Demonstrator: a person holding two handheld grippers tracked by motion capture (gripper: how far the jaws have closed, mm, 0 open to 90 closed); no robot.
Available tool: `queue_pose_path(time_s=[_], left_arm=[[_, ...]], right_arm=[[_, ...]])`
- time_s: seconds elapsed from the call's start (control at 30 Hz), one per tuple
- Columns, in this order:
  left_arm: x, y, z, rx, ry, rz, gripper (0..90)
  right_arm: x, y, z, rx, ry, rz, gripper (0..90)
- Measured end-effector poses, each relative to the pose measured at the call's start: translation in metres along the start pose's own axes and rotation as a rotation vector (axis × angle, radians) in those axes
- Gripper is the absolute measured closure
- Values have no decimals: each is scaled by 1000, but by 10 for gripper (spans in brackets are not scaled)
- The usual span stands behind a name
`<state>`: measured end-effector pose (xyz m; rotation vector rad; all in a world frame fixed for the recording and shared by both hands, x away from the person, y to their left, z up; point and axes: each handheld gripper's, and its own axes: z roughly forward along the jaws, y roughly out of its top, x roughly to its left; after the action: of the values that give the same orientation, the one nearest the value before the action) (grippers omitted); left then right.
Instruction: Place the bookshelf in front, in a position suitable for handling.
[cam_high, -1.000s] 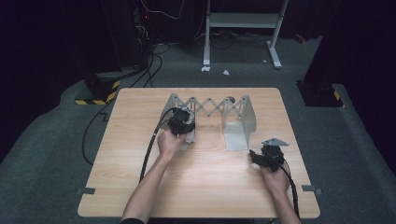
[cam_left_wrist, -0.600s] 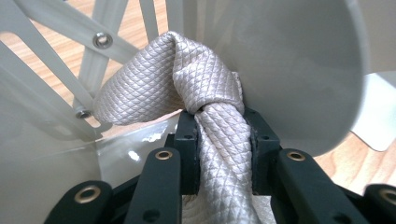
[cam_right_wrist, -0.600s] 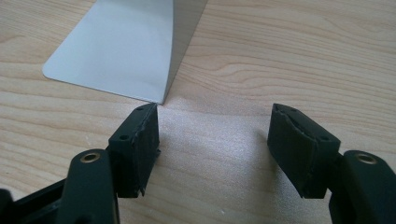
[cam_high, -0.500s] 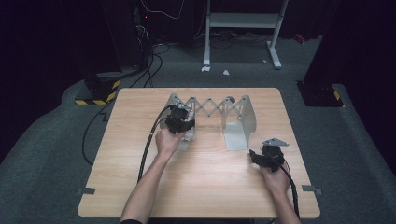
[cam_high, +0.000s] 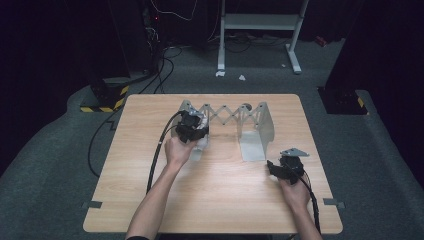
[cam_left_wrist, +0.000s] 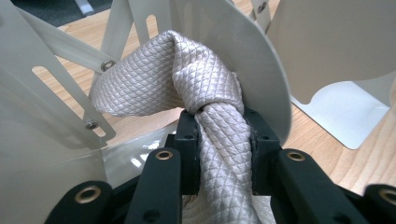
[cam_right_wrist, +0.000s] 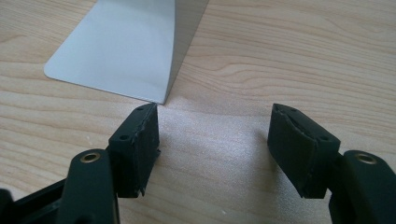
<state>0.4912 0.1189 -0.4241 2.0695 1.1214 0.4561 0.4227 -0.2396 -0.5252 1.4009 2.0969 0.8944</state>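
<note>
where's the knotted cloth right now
The cloth is clamped in the left gripper, inside the left end of the white folding rack near the table's far edge; in the high view the left gripper covers most of it.

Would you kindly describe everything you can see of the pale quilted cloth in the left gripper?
The cloth looks like pale beige fabric with a diamond-quilted weave and a slight sheen. It is bunched into a twisted neck, clamped by the left gripper, with a loose fold above leaning against the white metal expanding rack.

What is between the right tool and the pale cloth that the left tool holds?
In the high view, bare table and the rack's right end plate lie between the right tool and the cloth.
</note>
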Motion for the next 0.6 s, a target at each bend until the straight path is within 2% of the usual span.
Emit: queue_pose_path(time_s=[0.6], left_arm=[[0,5,-16,-25,-26,4,709]], right_arm=[[0,0,0,0,0,0,342]])
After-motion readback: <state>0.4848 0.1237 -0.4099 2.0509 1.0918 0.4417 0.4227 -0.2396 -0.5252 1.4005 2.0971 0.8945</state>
